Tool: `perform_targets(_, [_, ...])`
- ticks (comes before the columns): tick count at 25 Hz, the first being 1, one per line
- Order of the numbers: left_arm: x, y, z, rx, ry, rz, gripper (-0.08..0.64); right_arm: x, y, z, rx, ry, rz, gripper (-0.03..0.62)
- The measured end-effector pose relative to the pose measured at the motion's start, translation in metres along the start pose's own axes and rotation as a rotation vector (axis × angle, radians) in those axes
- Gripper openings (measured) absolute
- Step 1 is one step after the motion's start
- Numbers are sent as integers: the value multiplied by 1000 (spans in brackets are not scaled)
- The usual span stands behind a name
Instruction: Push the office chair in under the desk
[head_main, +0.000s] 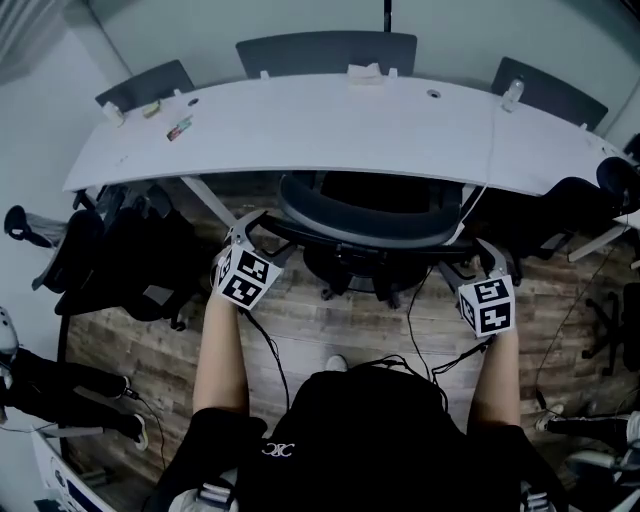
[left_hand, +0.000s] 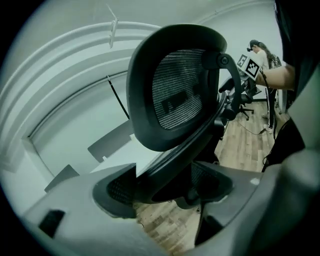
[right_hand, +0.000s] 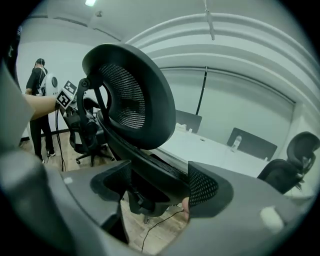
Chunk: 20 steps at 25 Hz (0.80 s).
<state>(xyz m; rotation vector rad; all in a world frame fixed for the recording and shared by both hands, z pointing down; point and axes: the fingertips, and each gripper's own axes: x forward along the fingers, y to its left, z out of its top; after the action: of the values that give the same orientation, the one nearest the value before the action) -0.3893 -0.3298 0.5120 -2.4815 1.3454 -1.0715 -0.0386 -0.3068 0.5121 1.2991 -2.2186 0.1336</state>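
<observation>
A black mesh office chair (head_main: 365, 215) stands at the long white desk (head_main: 330, 130), its seat tucked beneath the desk edge and its curved back rim towards me. My left gripper (head_main: 250, 225) is at the left end of that rim, my right gripper (head_main: 488, 252) at the right end. In the left gripper view the chair's back frame (left_hand: 175, 165) passes between the wide jaws of the left gripper (left_hand: 165, 187), below the headrest (left_hand: 175, 85). The right gripper (right_hand: 157, 185) likewise straddles the frame (right_hand: 145, 165), jaws spread. I see neither gripper's pads pressing on it.
More black chairs stand at the left (head_main: 120, 255) and right (head_main: 560, 215) of the desk, others behind it. Cables (head_main: 270, 350) trail over the wooden floor by my feet. A bottle (head_main: 512, 93) and small items (head_main: 178, 128) lie on the desk.
</observation>
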Motion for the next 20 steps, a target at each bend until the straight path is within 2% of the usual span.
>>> perform_targets(1, [3, 0, 0, 7, 2, -4, 308, 0, -1, 0, 3, -1, -4, 364])
perform_targets(2, [5, 1, 0, 10, 0, -4, 302, 1, -2, 0, 4, -3, -6, 363])
perform_targets(12, [9, 4, 1, -21, -12, -15, 299, 6, -6, 3, 4, 5, 18, 360])
perform_targets(20, [17, 11, 4, -44, -10, 8, 298, 20, -15, 9, -4, 3, 19, 362])
